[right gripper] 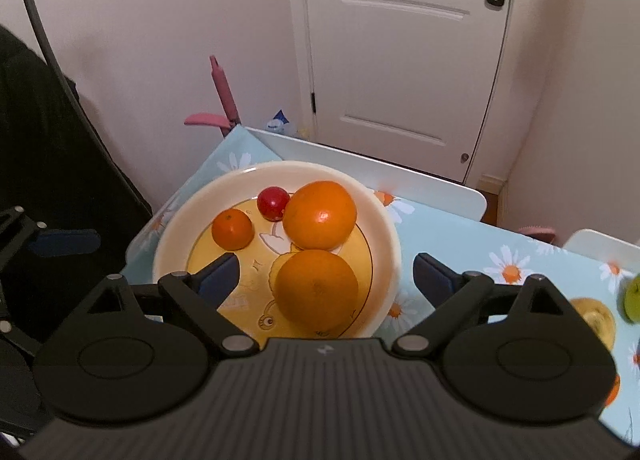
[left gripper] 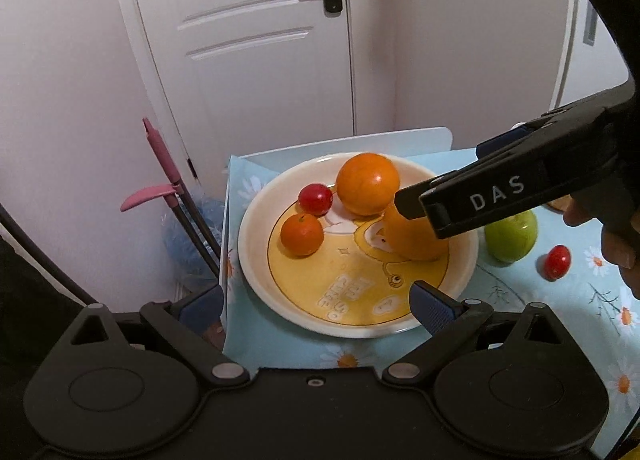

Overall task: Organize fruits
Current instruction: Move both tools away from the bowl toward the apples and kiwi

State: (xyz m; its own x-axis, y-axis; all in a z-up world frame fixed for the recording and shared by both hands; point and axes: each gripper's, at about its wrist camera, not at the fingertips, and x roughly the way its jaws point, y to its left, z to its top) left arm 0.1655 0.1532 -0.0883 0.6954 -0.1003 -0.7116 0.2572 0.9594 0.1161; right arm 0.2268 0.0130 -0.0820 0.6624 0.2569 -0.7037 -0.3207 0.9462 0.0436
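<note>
Plate [right gripper: 384, 220], cream rim with yellow cartoon centre, sits on a daisy-print tablecloth [right gripper: 460, 244] and holds four fruits: a large orange [right gripper: 320, 215] at the back, a second orange [right gripper: 317, 289] in front of it and touching it, a small tangerine [right gripper: 232, 229] to the left, and a cherry tomato [right gripper: 273, 202] behind, against the large orange. Right gripper [right gripper: 326, 272] released, fingers spread wide on either side of the near orange, not touching it. Left gripper [left gripper: 320, 300] also spread open, low at the plate's near rim, holding nothing. Off the plate: a green apple [left gripper: 511, 236] just beside the rim and a second cherry tomato [left gripper: 557, 261] near it.
</note>
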